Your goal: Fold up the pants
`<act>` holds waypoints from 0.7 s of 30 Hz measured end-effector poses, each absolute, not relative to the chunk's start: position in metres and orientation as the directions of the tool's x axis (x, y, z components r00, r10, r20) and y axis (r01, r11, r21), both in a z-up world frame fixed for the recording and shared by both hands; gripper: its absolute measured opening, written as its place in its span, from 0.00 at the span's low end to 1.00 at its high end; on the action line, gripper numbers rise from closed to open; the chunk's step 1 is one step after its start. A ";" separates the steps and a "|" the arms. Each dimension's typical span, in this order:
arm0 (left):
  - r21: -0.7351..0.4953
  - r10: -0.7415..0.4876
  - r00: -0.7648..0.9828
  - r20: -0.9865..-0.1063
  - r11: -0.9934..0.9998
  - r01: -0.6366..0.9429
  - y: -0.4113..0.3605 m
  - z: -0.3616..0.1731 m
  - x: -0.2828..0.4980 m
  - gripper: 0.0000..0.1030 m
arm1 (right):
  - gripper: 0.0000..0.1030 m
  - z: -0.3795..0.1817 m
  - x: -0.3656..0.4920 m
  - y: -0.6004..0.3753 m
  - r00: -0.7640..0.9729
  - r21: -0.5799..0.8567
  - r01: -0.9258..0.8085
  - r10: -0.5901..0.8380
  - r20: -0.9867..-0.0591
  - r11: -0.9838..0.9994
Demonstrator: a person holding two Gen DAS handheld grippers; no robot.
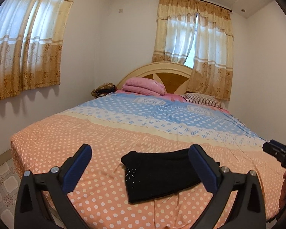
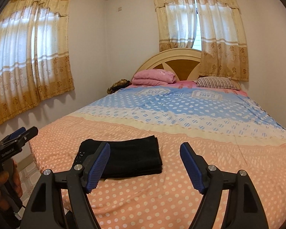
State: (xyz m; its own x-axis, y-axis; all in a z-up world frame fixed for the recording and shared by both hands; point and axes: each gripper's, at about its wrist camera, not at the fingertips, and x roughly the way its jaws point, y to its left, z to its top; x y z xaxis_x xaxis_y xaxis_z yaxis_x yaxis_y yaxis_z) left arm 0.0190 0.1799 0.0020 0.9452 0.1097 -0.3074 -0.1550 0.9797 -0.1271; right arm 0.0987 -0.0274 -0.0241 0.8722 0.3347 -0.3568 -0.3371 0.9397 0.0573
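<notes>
Black pants (image 1: 158, 175) lie folded into a compact rectangle on the orange polka-dot end of the bed cover (image 1: 66, 143), with a small sparkly motif near their left edge. My left gripper (image 1: 141, 150) hovers above and short of them, jaws wide open with nothing between the pads. In the right wrist view the folded pants (image 2: 127, 158) sit left of centre, partly behind the left finger. My right gripper (image 2: 145, 147) is open and empty, off the cloth. Each gripper shows at the edge of the other's view: the right gripper (image 1: 267, 146) and the left gripper (image 2: 30, 129), held by a hand (image 2: 2, 181).
The bed fills the room ahead, with a pink folded blanket (image 1: 145, 85), a striped pillow (image 1: 202, 99) and a curved headboard (image 1: 162, 70) at the far end. Curtained windows (image 1: 24, 43) line the left and back walls. Tiled floor (image 1: 2, 183) lies left of the bed.
</notes>
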 end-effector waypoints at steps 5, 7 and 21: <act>-0.125 0.107 0.941 -0.320 0.980 -0.154 0.175 -0.002 0.022 1.00 | 0.75 -0.026 0.097 -0.028 0.871 0.061 -0.339 0.337 -0.356 0.939; -0.122 0.104 0.940 -0.326 0.981 -0.151 0.172 -0.003 0.023 1.00 | 0.75 -0.028 0.097 -0.030 0.870 0.071 -0.335 0.337 -0.359 0.940; -0.102 0.105 0.940 -0.325 0.984 -0.145 0.162 -0.002 0.022 1.00 | 0.75 -0.032 0.093 -0.032 0.863 0.080 -0.345 0.349 -0.364 0.935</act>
State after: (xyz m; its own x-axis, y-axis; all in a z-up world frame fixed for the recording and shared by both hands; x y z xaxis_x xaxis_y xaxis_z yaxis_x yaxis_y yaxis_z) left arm 0.0216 0.1616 -0.0018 0.9398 0.1052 -0.3250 -0.1455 0.9841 -0.1020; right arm 0.0935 -0.0324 -0.0316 0.8634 0.3494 -0.3640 -0.3446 0.9353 0.0805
